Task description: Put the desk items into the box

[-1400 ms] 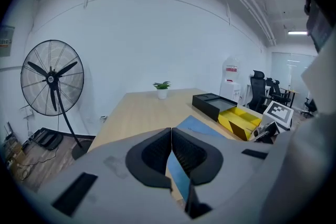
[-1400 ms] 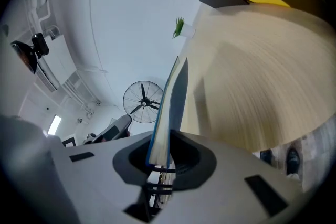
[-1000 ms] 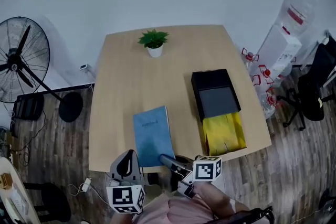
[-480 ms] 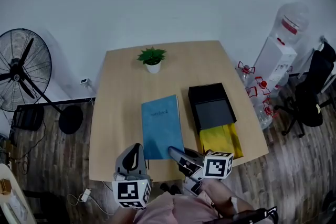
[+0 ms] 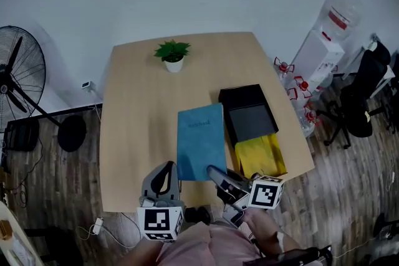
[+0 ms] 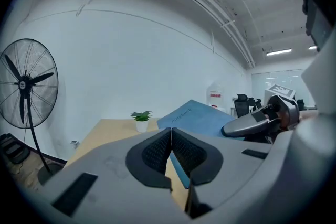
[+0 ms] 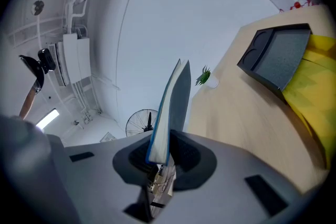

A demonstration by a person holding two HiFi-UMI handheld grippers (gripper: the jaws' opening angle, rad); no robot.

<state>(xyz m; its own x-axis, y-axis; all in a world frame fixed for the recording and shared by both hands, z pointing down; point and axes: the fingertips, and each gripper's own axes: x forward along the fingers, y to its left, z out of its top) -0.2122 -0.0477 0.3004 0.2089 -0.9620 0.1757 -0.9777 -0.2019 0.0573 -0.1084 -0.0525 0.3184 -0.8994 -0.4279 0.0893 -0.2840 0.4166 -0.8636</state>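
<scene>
A blue notebook [image 5: 200, 141] hangs lifted over the wooden table [image 5: 137, 109], just left of the black box [image 5: 249, 115]. My right gripper [image 5: 215, 172] is shut on its near edge; in the right gripper view the notebook [image 7: 173, 102] stands edge-on between the jaws. The box [image 7: 278, 57] is open, with a grey inside and a yellow sheet [image 5: 260, 156] lying under its near end. My left gripper [image 5: 163, 179] is shut and holds nothing, near the table's front edge, left of the notebook [image 6: 202, 118].
A small potted plant [image 5: 172, 54] stands at the table's far side. A standing fan [image 5: 19, 81] is on the floor at the left. A water dispenser [image 5: 324, 50] and a black chair [image 5: 365, 96] stand at the right.
The notebook has moved right and away from me in my right gripper, and now hangs closer to the box. The head view has shifted. My left gripper stays shut.
</scene>
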